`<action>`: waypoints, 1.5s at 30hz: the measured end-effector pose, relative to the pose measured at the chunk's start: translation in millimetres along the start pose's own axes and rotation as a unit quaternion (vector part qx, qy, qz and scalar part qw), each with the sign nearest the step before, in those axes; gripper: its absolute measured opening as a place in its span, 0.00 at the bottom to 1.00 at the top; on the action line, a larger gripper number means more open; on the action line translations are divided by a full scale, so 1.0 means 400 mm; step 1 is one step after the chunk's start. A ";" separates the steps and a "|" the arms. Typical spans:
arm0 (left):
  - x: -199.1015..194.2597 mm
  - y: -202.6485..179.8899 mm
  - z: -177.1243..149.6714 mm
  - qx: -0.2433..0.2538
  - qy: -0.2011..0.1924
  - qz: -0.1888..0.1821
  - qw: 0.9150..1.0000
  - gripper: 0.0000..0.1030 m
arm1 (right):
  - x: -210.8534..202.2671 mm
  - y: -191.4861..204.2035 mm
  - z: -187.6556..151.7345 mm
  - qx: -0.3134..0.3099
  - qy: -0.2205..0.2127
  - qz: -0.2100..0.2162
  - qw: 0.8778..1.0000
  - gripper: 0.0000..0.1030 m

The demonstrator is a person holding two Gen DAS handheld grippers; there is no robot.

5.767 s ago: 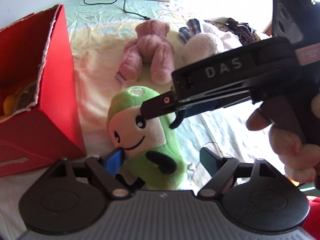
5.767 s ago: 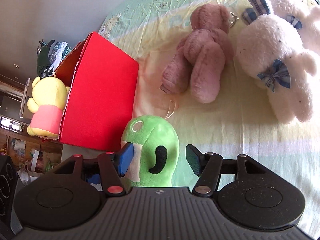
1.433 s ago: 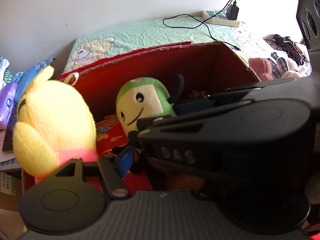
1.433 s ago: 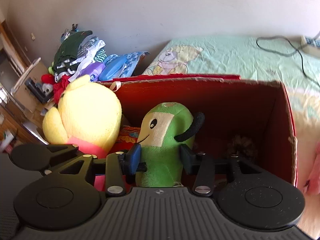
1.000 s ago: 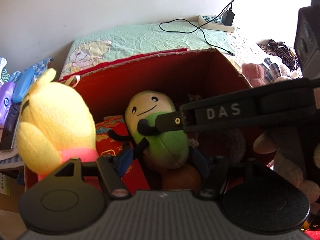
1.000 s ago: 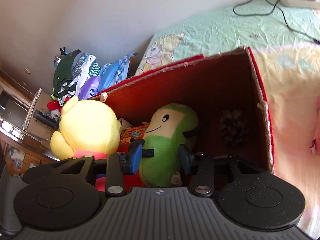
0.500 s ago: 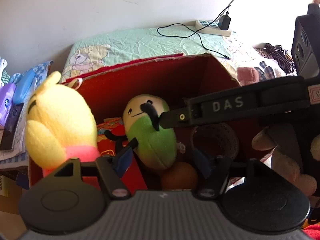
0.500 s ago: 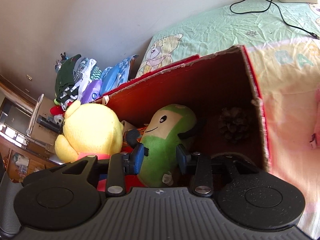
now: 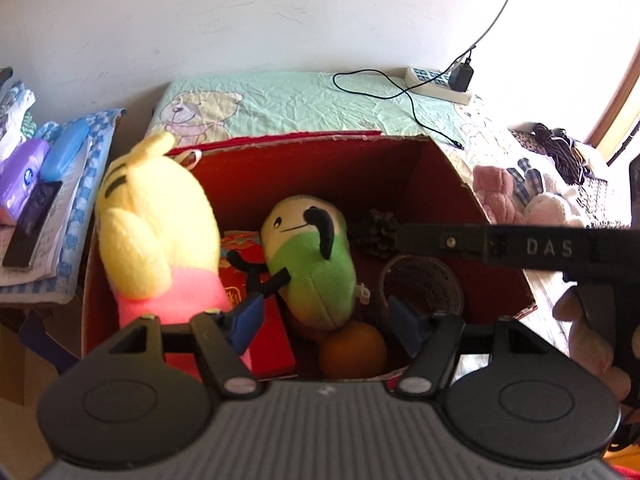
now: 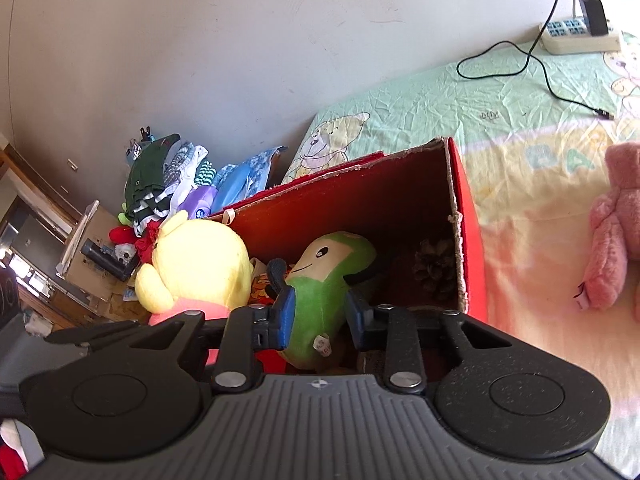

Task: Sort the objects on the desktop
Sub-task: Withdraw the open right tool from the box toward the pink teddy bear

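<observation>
While green plush point(image 9: 310, 264) lies inside red box point(image 9: 436, 184) beside yellow plush point(image 9: 156, 232), left gripper point(image 9: 326, 320) gapes wide, empty; right gripper point(image 10: 320, 316) fingers spread, seemingly flanking plush without squeezing. Risk: lifting out snags plush arm, drags toy back out

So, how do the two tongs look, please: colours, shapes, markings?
Both tongs, left and right, are black plastic with blue pads, two round discs and a ribbed grey base. The right one's side reads "DAS" in white.
</observation>
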State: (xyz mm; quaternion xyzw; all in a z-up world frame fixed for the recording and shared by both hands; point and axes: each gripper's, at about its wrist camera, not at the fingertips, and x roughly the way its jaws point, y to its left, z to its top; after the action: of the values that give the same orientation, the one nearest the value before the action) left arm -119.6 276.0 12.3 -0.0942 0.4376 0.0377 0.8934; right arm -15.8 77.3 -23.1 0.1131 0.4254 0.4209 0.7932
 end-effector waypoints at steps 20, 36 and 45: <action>-0.031 -0.160 -0.010 0.006 -0.010 0.017 1.000 0.73 | -0.151 -0.087 -0.028 -0.003 0.006 0.032 0.999 0.29; 0.039 -0.481 0.045 0.071 -0.004 -0.043 0.997 0.74 | -0.325 -0.290 -0.029 0.034 -0.048 -0.002 0.998 0.30; 0.156 -0.635 0.033 0.080 0.043 -0.092 0.992 0.74 | -0.415 -0.454 -0.033 0.105 -0.071 -0.034 0.991 0.30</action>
State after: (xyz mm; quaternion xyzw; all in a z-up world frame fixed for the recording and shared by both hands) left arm -33.2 28.8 5.5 -0.0633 0.4668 -0.0838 0.8781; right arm 30.6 -164.4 -32.5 0.2111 0.4136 0.3373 0.8189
